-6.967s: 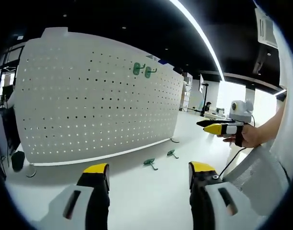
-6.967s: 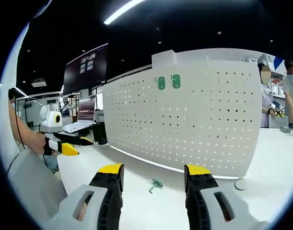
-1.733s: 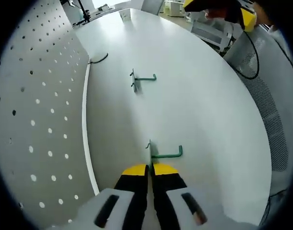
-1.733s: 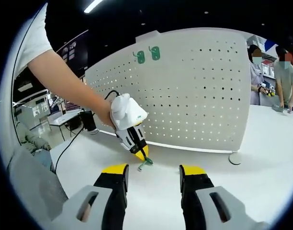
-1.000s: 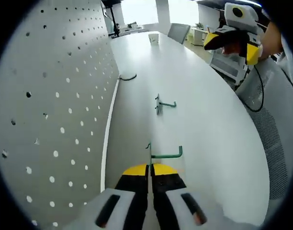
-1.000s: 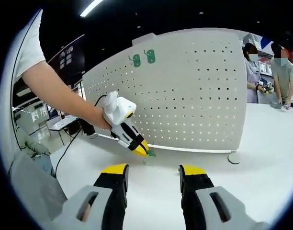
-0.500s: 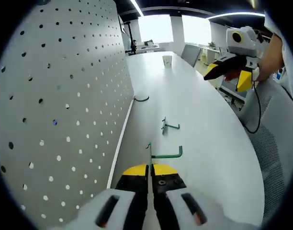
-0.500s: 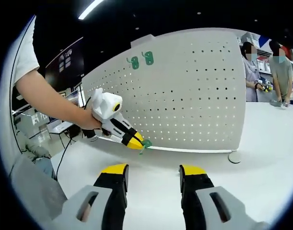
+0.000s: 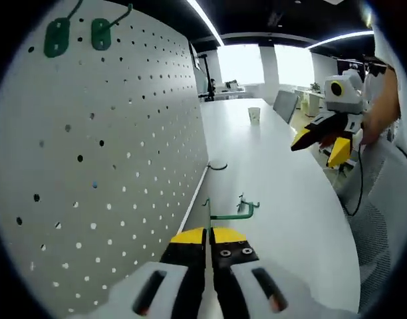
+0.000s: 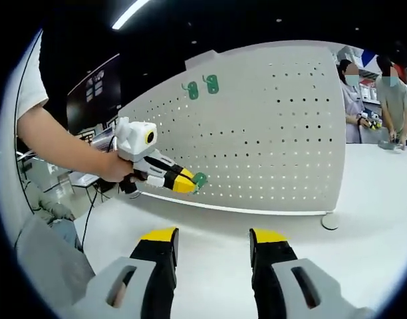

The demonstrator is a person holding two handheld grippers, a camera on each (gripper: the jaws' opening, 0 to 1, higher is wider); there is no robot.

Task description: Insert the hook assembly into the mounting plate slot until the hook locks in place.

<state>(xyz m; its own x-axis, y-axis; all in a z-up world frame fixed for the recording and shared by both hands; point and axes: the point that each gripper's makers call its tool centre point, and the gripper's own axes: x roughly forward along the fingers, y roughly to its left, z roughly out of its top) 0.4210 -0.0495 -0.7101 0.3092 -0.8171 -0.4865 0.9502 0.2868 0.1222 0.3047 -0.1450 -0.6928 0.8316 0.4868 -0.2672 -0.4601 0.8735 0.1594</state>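
My left gripper [image 9: 208,234] is shut on the base plate of a green wire hook [image 9: 231,214], whose arm points right. It hangs above the table, close beside the white pegboard [image 9: 110,166]. Two green hooks [image 9: 57,36] are mounted high on that board. In the right gripper view the left gripper [image 10: 188,181] holds the green hook [image 10: 200,179] near the lower part of the pegboard [image 10: 283,133], well below the mounted hooks [image 10: 192,90]. My right gripper [image 10: 210,240] stands open and empty, back from the board. It also appears as the right gripper [image 9: 320,136] in the left gripper view.
A second green hook [image 9: 242,198] lies on the white table [image 9: 283,199] beyond the held one. A paper cup [image 9: 255,114] stands further along, near a dark cable loop [image 9: 217,166]. The pegboard's round foot [image 10: 331,222] rests on the table. Two people [image 10: 396,86] stand at the far right.
My left gripper closed on a hook lying on the table, lifted it and swung up along the pegboard. The right gripper stayed open and back.
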